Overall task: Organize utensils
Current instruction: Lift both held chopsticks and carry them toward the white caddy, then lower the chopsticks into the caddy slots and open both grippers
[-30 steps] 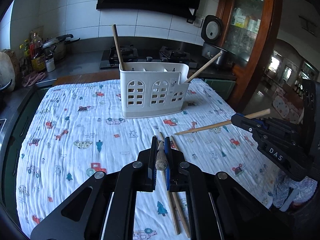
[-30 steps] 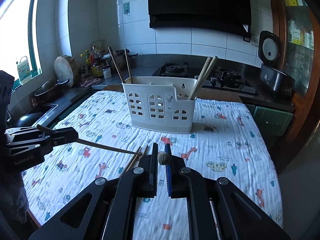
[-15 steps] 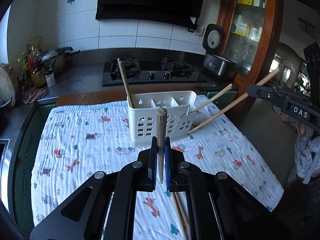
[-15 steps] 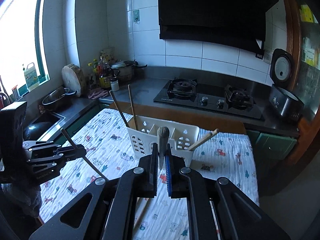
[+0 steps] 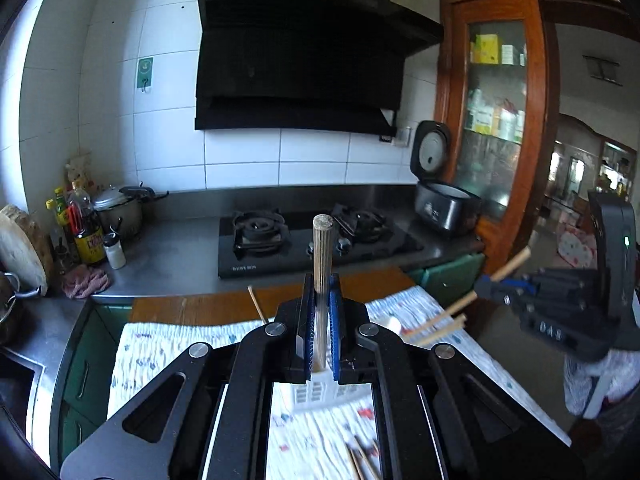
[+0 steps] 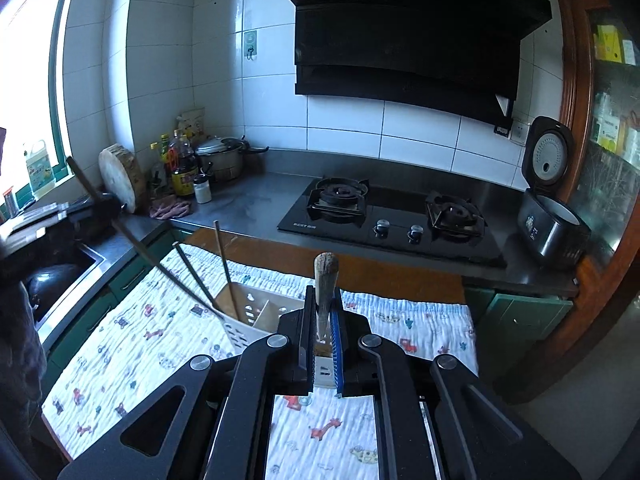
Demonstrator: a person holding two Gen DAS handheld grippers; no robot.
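My left gripper is shut on a wooden chopstick that stands upright between its jaws, over the white utensil caddy, which is mostly hidden below. My right gripper is shut on another wooden chopstick, also upright, above the caddy. The caddy holds several chopsticks leaning out of its left cell. Each gripper shows in the other view, the right one and the left one, each with its chopstick slanting down toward the caddy.
The caddy stands on a printed white cloth over a wooden table. Loose chopsticks lie on the cloth. Behind are a gas hob, a rice cooker, bottles and a pot, and a sink at left.
Both grippers have risen and tilted up, bringing their chopsticks nearer to vertical over the caddy. The caddy has dropped low in both views.
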